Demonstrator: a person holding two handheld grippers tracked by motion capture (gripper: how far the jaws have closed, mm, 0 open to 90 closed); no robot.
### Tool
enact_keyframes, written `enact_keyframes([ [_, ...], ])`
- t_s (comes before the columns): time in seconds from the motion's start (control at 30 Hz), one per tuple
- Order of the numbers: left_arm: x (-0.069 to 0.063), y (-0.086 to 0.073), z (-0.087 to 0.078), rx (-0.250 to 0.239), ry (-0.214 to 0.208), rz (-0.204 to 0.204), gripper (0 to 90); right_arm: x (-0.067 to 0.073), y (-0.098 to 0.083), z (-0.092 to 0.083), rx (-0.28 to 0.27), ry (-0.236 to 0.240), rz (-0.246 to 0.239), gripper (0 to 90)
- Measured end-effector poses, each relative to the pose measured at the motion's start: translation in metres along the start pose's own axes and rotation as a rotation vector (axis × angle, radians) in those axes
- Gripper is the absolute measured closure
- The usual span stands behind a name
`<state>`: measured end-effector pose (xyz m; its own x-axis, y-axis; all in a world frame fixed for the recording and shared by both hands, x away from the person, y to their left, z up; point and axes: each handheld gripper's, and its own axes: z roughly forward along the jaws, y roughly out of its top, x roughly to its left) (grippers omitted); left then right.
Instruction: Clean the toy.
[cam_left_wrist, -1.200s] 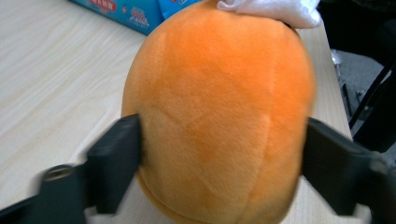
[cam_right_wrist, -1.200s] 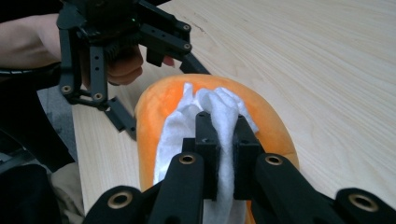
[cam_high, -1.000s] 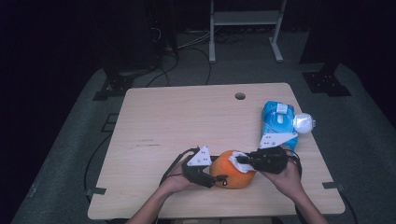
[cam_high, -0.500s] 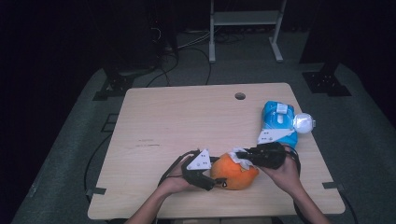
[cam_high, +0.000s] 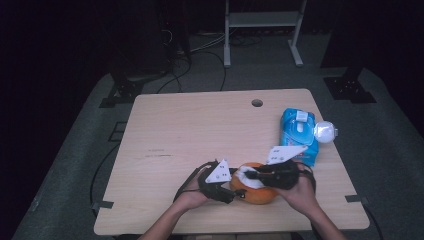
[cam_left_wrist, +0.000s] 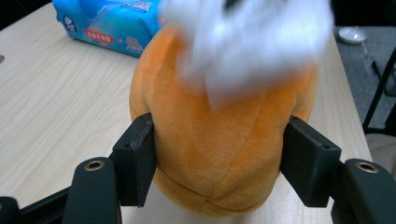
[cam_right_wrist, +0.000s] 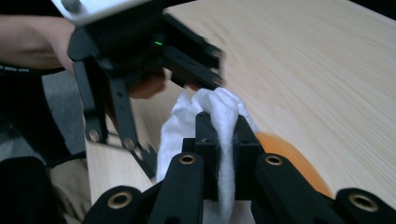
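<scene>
Orange plush (cam_left_wrist: 224, 140) sits between left gripper (cam_left_wrist: 219, 163) jaws, which have just narrowed onto it; right gripper (cam_right_wrist: 224, 135) clenches white wipe (cam_right_wrist: 219, 112) atop plush.

Plush orange toy (cam_left_wrist: 224, 140), pale wood table (cam_high: 190, 130)

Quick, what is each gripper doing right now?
Left gripper: jaws have just been closing, gripping the orange plush toy.
Right gripper: shut on the white wipe.

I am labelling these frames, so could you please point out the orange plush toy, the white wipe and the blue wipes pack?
orange plush toy (cam_left_wrist: 219, 154): left gripper view, front of its body.
white wipe (cam_right_wrist: 224, 109): right gripper view, bunched top.
blue wipes pack (cam_high: 295, 131): high view, top face.
</scene>
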<state>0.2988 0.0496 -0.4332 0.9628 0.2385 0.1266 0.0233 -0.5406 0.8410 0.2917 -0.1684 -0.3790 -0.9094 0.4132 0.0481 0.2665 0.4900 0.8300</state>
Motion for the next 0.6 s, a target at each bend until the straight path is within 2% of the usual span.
enact_keyframes([
  [0.03,0.000,0.000,0.000,0.000,0.000,0.000,34.7,0.000,0.000,0.000,0.000,0.000,0.000,83.9],
  [0.07,0.000,-0.002,0.000,0.013,0.007,-0.005,34.8,0.006,0.005,0.010,0.027,-0.018,-0.032,83.9],
  [0.1,0.000,-0.002,0.000,0.013,0.007,-0.005,35.0,0.006,0.005,0.010,0.027,-0.018,-0.032,83.9],
  [0.13,0.002,-0.005,-0.001,0.009,0.000,-0.033,35.0,0.004,0.006,0.012,0.029,-0.023,-0.037,84.0],
  [0.17,0.004,-0.008,-0.001,0.010,-0.008,-0.048,35.2,-0.002,0.004,0.009,0.021,-0.046,-0.017,84.0],
  [0.27,0.008,-0.014,-0.001,0.010,-0.021,-0.078,35.1,-0.015,-0.006,-0.005,-0.005,-0.069,0.043,84.0],
  [0.3,0.008,-0.014,-0.001,0.010,-0.021,-0.078,35.1,-0.015,-0.006,-0.005,-0.005,-0.069,0.043,84.0],
  [0.33,0.009,-0.016,-0.001,0.007,-0.024,-0.094,35.1,-0.023,-0.016,-0.017,-0.023,-0.085,0.086,83.9],
  [0.37,0.009,-0.016,-0.001,0.007,-0.024,-0.094,35.0,-0.023,-0.016,-0.017,-0.023,-0.085,0.086,83.9],
  [0.4,0.010,-0.017,-0.001,0.012,-0.028,-0.098,34.8,-0.029,-0.030,-0.029,-0.039,-0.083,0.136,83.9],
  [0.47,0.009,-0.017,-0.001,0.015,-0.029,-0.096,34.1,-0.031,-0.041,-0.036,-0.053,-0.081,0.166,83.9],
  [0.5,0.009,-0.017,-0.001,0.015,-0.029,-0.096,33.1,-0.031,-0.041,-0.036,-0.053,-0.081,0.166,83.9],
  [0.53,0.009,-0.016,-0.001,0.015,-0.043,-0.098,31.0,-0.030,-0.050,-0.041,-0.064,-0.073,0.194,83.9],
  [0.6,0.010,-0.014,-0.001,0.024,-0.059,-0.114,21.3,-0.028,-0.052,-0.041,-0.064,-0.071,0.192,83.9],
])
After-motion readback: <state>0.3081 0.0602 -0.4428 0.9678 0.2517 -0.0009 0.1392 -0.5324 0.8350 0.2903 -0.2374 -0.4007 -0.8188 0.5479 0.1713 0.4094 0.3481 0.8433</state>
